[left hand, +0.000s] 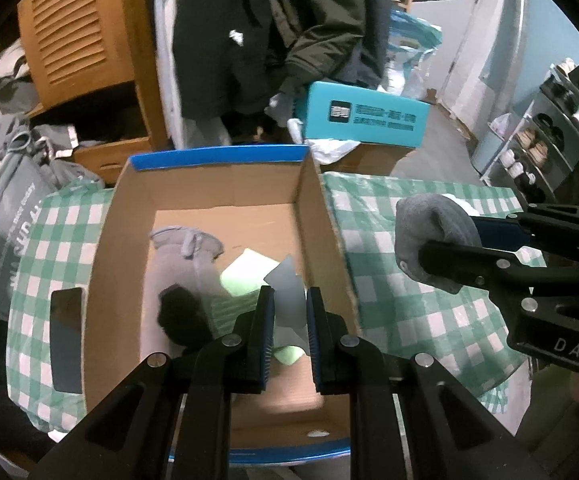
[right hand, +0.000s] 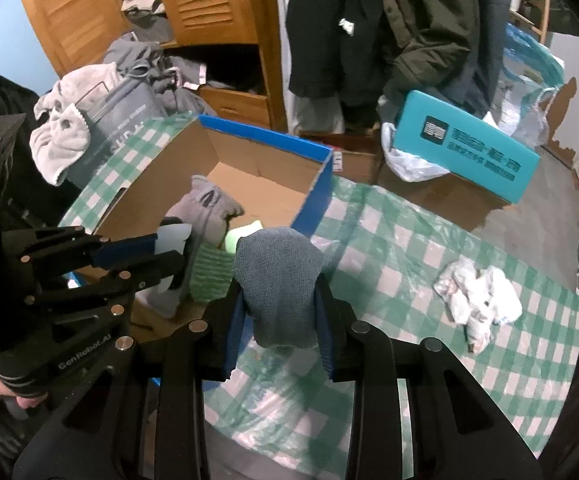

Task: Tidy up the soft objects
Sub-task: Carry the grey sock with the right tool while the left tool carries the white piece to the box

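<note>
Item: my right tongs (right hand: 280,312) clamp a blue-grey sock (right hand: 279,280) above the tabletop (right hand: 429,280), beside the cardboard box (left hand: 317,208). Left tongs (left hand: 290,330) pinch a pale sheet, possibly paper (left hand: 287,304), over the box. Step: carrying; next, move over, release inside.

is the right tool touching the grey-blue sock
Touching. The right wrist view shows the right tool with both fingers pressed against the sides of the grey-blue sock, which bulges up between them above the checked tablecloth.
</note>
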A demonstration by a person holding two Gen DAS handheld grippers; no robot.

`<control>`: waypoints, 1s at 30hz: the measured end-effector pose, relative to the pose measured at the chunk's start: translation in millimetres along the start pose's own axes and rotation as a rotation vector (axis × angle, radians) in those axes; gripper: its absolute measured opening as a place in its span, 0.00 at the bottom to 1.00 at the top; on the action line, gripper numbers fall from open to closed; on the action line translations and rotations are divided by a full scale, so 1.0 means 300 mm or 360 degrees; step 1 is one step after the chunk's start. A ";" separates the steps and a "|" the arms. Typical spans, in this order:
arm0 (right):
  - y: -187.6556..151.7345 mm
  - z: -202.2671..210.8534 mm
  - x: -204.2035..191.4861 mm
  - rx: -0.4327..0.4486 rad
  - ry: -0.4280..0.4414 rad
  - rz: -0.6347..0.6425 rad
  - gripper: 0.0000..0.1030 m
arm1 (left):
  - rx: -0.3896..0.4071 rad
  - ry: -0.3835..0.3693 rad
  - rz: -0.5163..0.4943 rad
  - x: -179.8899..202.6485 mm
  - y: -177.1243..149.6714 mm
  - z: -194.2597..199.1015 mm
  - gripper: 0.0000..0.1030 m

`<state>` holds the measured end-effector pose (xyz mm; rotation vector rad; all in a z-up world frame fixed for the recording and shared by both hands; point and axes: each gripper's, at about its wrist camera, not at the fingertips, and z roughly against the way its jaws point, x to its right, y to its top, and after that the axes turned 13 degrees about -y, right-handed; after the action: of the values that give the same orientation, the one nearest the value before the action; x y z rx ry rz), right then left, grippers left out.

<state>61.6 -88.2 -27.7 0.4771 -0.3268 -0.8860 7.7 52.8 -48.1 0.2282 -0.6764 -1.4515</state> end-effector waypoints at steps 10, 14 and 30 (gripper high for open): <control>0.056 -0.073 -0.098 -0.0052 0.0023 0.0071 0.30 | -0.0004 0.0050 0.0087 -0.118 -0.018 0.012 0.15; 0.071 -0.103 -0.136 -0.0078 0.0038 0.0099 0.30 | -0.0027 0.0050 0.0140 -0.164 -0.023 -0.002 0.16; 0.105 -0.179 -0.203 -0.0131 0.0090 0.0114 0.37 | -0.0030 0.0106 0.0218 -0.227 -0.029 -0.006 0.33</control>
<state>70.8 -8.5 -61.3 0.4109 -0.2532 -0.8119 3.2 116.4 -73.6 0.2103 -0.6123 -1.3134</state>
